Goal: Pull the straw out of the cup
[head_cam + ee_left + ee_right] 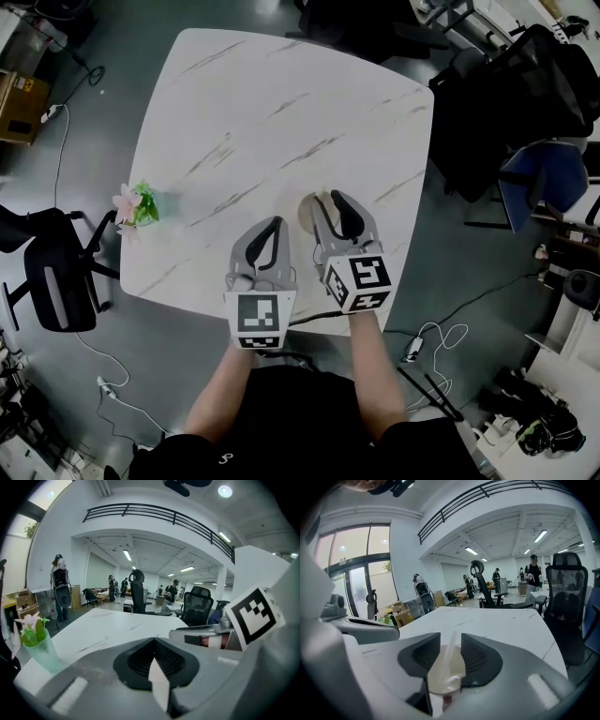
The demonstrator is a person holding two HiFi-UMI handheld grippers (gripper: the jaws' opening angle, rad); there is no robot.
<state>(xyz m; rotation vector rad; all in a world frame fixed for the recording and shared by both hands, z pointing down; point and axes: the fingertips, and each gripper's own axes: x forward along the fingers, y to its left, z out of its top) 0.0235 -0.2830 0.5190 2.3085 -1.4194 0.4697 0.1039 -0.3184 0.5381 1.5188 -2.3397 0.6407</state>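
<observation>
A cup with a beige lid (445,679) stands on the white marble table (281,112) near its front edge; in the head view only part of the cup (307,214) shows beside my right gripper (330,199). A clear straw (449,656) rises from the lid. In the right gripper view my right gripper (450,637) is open, with the straw standing in the gap between its pads and the lid below them. My left gripper (272,225) rests just left of it, jaws shut with nothing seen between them (153,640).
A small green cup of flowers (139,206) (40,646) stands at the table's left edge. A black office chair (61,272) sits to the left, dark chairs and bags (525,84) to the right. Cables lie on the floor (431,347).
</observation>
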